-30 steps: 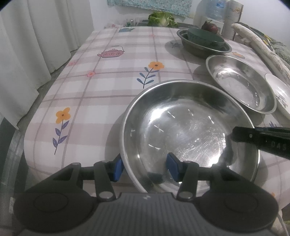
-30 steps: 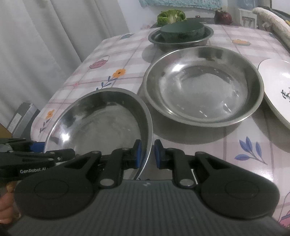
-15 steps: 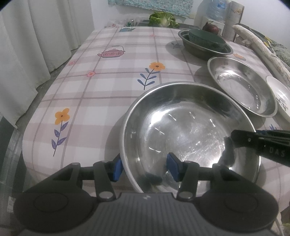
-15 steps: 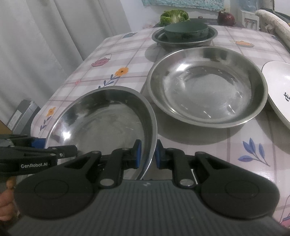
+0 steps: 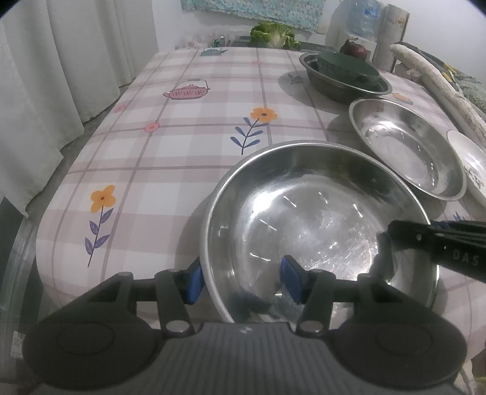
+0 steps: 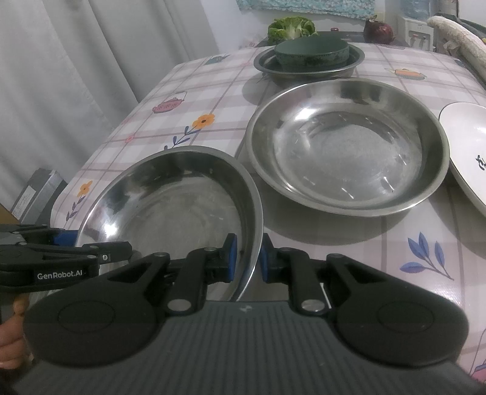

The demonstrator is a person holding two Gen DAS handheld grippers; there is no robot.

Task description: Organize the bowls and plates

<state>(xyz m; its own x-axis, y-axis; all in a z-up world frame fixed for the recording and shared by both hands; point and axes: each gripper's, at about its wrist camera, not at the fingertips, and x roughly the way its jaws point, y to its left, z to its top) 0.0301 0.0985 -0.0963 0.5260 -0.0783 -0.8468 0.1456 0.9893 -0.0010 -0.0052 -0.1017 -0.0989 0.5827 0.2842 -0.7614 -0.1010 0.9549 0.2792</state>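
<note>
A wide steel bowl (image 5: 319, 218) sits at the near corner of the checked table, seen also in the right wrist view (image 6: 170, 206), where its right side looks tipped up. My right gripper (image 6: 246, 258) is shut on its right rim, one blue pad inside and one outside. My left gripper (image 5: 243, 279) straddles the bowl's near-left rim with its jaws apart; the inner pad stands clear of the wall. A second steel bowl (image 6: 346, 152) lies just behind to the right. Farther back, a dark green bowl (image 6: 309, 51) rests in a third steel bowl (image 6: 355, 60). A white plate (image 6: 467, 142) is at the right edge.
The tablecloth (image 5: 188, 152) with flower prints is bare on its left half. White curtains (image 5: 60, 76) hang past the table's left edge. A cabbage (image 6: 291, 27) and a red onion (image 6: 379, 30) sit beyond the far end. A hand (image 6: 9, 346) shows at bottom left.
Both views have shifted only slightly. The near bowl and both grippers hold the same places on its rim.
</note>
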